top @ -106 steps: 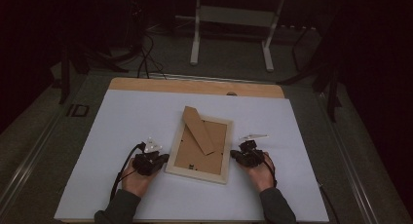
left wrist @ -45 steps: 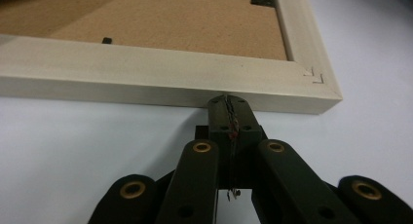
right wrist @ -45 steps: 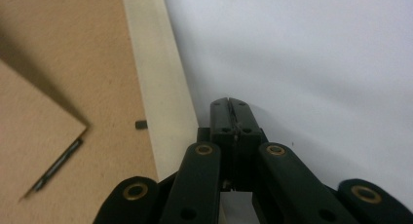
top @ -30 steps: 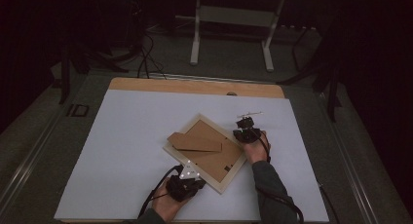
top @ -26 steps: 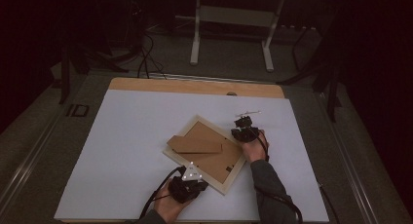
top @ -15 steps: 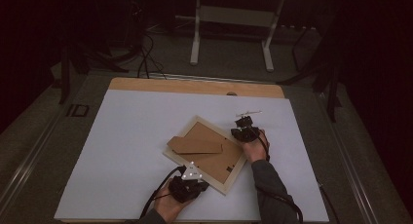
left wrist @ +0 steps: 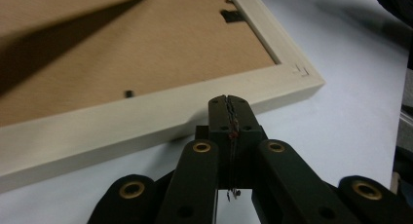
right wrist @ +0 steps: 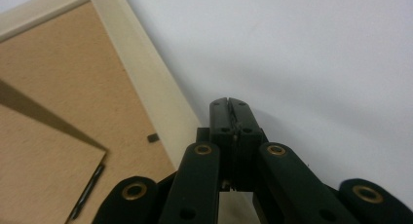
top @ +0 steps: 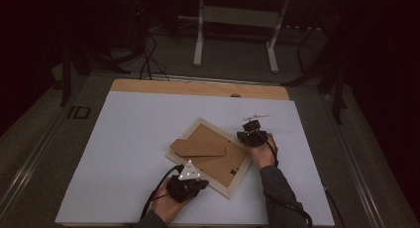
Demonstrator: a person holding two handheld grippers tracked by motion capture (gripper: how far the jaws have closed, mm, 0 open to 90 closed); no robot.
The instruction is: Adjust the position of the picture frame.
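step: turning the pale wooden picture frame (top: 210, 156), lying face down | left gripper (left wrist: 228, 103) clenched empty, at frame edge | right gripper (right wrist: 229, 107) clenched empty, beside frame | next: likely gentle pushes

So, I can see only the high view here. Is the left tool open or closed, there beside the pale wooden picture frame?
Observer: Closed. In the left gripper view, the left tool has its jaws pressed together with nothing between them, and its tip is at the outer edge of the pale wooden picture frame.
Operator: And the right tool, please?
Observer: The right tool is also closed and empty. It is over the white table surface, just outside the frame's rim.
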